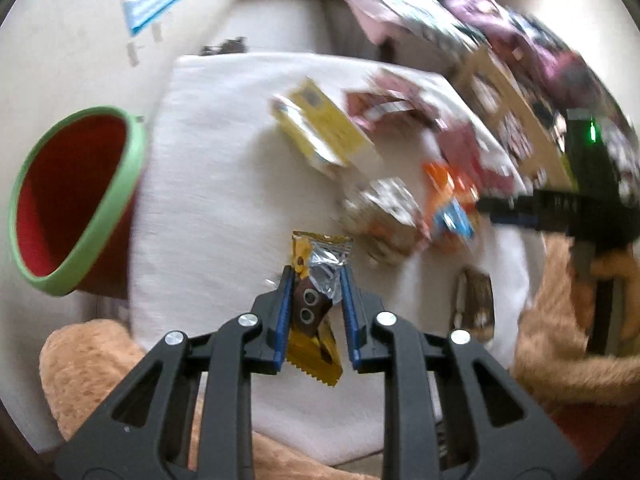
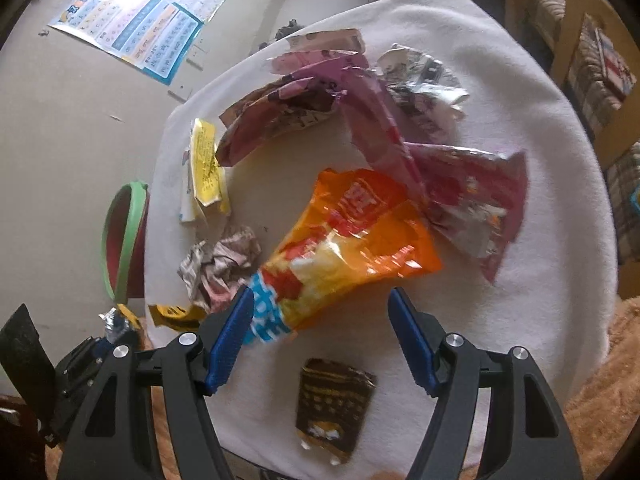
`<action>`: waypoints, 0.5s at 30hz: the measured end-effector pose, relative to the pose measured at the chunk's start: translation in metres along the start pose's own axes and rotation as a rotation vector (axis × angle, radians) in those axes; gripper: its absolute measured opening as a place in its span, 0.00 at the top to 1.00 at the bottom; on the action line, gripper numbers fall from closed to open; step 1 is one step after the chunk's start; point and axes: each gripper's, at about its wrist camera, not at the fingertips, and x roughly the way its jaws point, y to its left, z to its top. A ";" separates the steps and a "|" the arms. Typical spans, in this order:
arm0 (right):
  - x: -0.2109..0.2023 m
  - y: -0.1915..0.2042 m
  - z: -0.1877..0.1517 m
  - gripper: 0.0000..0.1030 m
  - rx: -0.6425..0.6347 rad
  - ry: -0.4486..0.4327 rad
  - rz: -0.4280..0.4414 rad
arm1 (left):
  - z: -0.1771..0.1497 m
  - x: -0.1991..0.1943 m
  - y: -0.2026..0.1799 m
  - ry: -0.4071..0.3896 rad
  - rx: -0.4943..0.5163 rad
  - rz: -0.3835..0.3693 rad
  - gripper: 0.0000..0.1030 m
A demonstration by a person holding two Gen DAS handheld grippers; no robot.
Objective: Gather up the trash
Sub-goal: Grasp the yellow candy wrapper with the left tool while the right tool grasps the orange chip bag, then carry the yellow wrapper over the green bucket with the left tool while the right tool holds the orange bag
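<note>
the left tongs (image 1: 316, 300) are clamped on a yellow and brown candy wrapper (image 1: 316, 280), its crinkled foil end sticking out past the fingertips and its zigzag edge hanging below the pads. the step in hand looks like carrying this piece to the red bin with the green rim (image 1: 76, 200), which sits off to the left of the left tongs, beside the edge of the worktop (image 1: 208, 160). to do it well, keep the squeeze firm, since thin foil can slip, and bring the tongs fully over the bin's mouth before letting go, so the light wrapper falls inside rather than onto the floor.

the right tongs (image 2: 322, 312) stand wide apart and grip nothing. the tail of an orange snack bag (image 2: 352, 240) lies just ahead of them, its blue and white end touching the left blue pad. a dark brown wrapper (image 2: 332, 404) lies flat on the white cover, below and between the fingers. a crumpled paper wad (image 2: 220, 264) sits ahead to the left, pink bags (image 2: 460, 192) further ahead. closing on the bag's gathered end would probably hold best.
</note>
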 end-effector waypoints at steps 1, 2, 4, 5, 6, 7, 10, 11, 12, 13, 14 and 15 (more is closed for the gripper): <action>0.004 0.001 0.003 0.33 0.009 0.005 0.004 | 0.002 -0.002 0.007 -0.010 -0.031 0.003 0.79; 0.008 0.004 0.006 0.33 0.010 0.012 -0.001 | 0.003 -0.005 0.013 -0.016 -0.056 0.006 0.79; 0.015 0.009 0.010 0.34 -0.016 0.026 -0.039 | 0.002 -0.008 0.022 -0.021 -0.099 0.015 0.79; 0.018 0.013 0.012 0.34 -0.038 0.028 -0.058 | 0.001 -0.008 0.025 -0.020 -0.114 0.020 0.79; 0.019 0.017 0.013 0.35 -0.067 0.022 -0.069 | 0.000 -0.008 0.026 -0.021 -0.124 0.025 0.79; 0.019 0.021 0.013 0.41 -0.094 0.017 -0.072 | -0.003 -0.010 0.030 -0.020 -0.135 0.029 0.79; 0.017 0.037 0.013 0.64 -0.205 -0.003 -0.093 | -0.005 -0.005 0.034 -0.012 -0.161 0.034 0.79; 0.016 0.040 0.012 0.66 -0.233 -0.009 -0.102 | -0.005 -0.005 0.036 -0.010 -0.170 0.034 0.79; 0.014 0.044 0.010 0.66 -0.270 -0.013 -0.115 | -0.005 -0.003 0.037 -0.009 -0.178 0.032 0.79; 0.014 0.047 0.009 0.67 -0.291 -0.016 -0.122 | -0.005 -0.003 0.039 -0.009 -0.186 0.029 0.79; 0.012 0.047 0.007 0.68 -0.301 -0.020 -0.121 | -0.005 -0.003 0.040 -0.009 -0.189 0.029 0.79; 0.012 0.046 0.007 0.68 -0.300 -0.020 -0.116 | -0.005 -0.003 0.040 -0.010 -0.190 0.031 0.79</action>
